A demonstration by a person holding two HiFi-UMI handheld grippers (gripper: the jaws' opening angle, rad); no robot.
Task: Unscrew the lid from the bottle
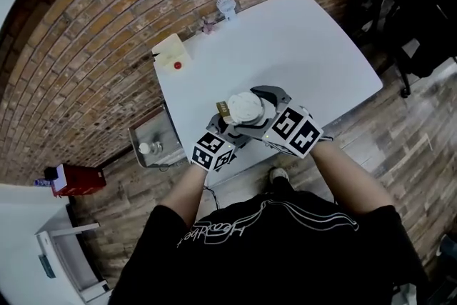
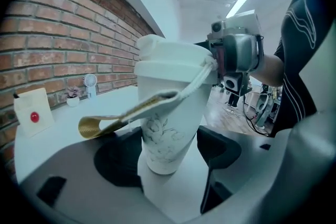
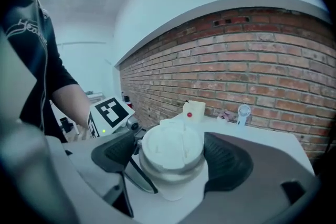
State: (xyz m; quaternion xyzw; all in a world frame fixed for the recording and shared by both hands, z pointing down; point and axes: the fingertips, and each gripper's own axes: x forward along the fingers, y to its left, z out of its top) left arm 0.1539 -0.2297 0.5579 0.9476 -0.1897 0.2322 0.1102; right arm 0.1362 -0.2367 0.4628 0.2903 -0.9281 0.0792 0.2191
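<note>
While the left gripper (image 2: pixel 170 147) clamps the lower body of the white bottle (image 2: pixel 164 128), pads against its sides, we have the right gripper (image 3: pixel 170 155) at the top. Its jaws stand wide, one pad on each side of the white lid (image 3: pixel 170 145), very close, no clear squeeze. Lid sits on the bottle. Bottle is over the near edge of the white table (image 1: pixel 307 46). Gold-lined strap (image 2: pixel 118 119) sticks out sideways from the lid. Small fan (image 1: pixel 226 6) and cream box (image 1: pixel 171 52) stand by the brick wall (image 3: pixel 252 55).
</note>
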